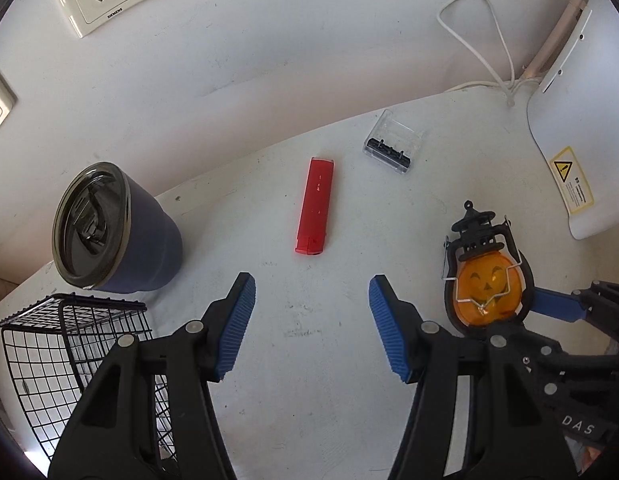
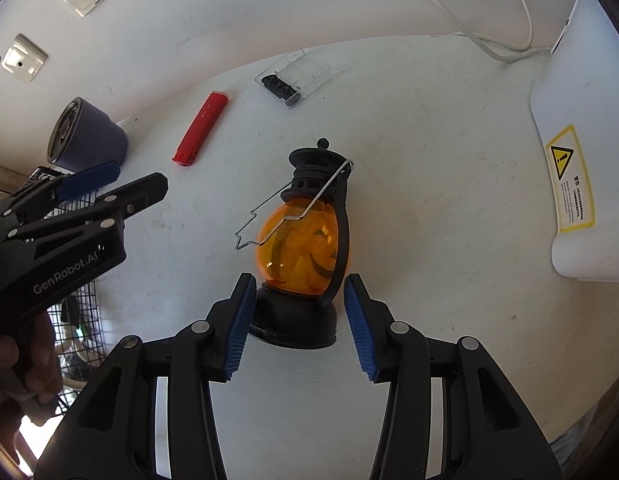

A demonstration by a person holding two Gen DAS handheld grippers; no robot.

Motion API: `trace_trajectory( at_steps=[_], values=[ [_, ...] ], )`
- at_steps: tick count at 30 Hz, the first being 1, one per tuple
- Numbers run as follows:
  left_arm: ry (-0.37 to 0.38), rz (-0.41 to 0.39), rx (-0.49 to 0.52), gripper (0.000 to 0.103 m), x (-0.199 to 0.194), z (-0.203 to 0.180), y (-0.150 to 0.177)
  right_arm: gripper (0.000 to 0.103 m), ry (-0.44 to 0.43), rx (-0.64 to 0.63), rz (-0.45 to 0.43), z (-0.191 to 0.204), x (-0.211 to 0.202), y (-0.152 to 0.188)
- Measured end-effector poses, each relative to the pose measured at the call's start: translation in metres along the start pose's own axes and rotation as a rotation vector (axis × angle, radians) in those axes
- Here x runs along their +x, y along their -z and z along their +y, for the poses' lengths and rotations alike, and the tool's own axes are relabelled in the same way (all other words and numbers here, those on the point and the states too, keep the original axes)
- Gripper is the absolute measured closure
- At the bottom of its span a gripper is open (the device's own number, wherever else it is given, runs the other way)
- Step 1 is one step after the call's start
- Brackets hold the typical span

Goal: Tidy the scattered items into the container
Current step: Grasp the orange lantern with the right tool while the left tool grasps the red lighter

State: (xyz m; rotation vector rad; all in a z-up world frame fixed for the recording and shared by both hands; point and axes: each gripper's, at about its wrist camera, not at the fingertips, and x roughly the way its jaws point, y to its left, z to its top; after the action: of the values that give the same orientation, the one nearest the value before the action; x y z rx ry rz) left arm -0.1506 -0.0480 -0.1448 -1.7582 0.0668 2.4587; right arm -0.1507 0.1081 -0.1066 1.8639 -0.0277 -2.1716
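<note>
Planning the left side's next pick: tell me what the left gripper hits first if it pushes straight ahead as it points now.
Probably the red lighter: it lies on the white table ahead of the open left gripper, with bare surface between. Depth is uncertain.

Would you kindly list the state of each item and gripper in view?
Pumpkin lantern: upright on the table, base between open fingers, ungripped.
Red lighter: lying flat.
Clear case: lying flat.
Purple cup: lidded, standing.
Wire basket: holds none of these items.
Left gripper: open, empty.
Right gripper: open.
</note>
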Motion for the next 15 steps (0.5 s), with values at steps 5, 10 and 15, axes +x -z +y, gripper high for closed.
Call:
trace_trajectory(
  at_steps=[5,10,15],
  values=[
    [-0.009,0.008,0.023,0.048,0.015,-0.003,-0.008,0.057,-0.001,0.007,0.014,-0.001,0.005,0.001],
    [-0.023,0.017,0.051,0.048,0.027,-0.008,-0.012,0.055,0.006,0.000,0.023,0.000,0.009,0.001],
    [-0.014,0.022,0.059,0.048,0.036,-0.011,-0.015,0.054,-0.001,0.009,0.031,-0.003,0.012,0.001]
  ],
)
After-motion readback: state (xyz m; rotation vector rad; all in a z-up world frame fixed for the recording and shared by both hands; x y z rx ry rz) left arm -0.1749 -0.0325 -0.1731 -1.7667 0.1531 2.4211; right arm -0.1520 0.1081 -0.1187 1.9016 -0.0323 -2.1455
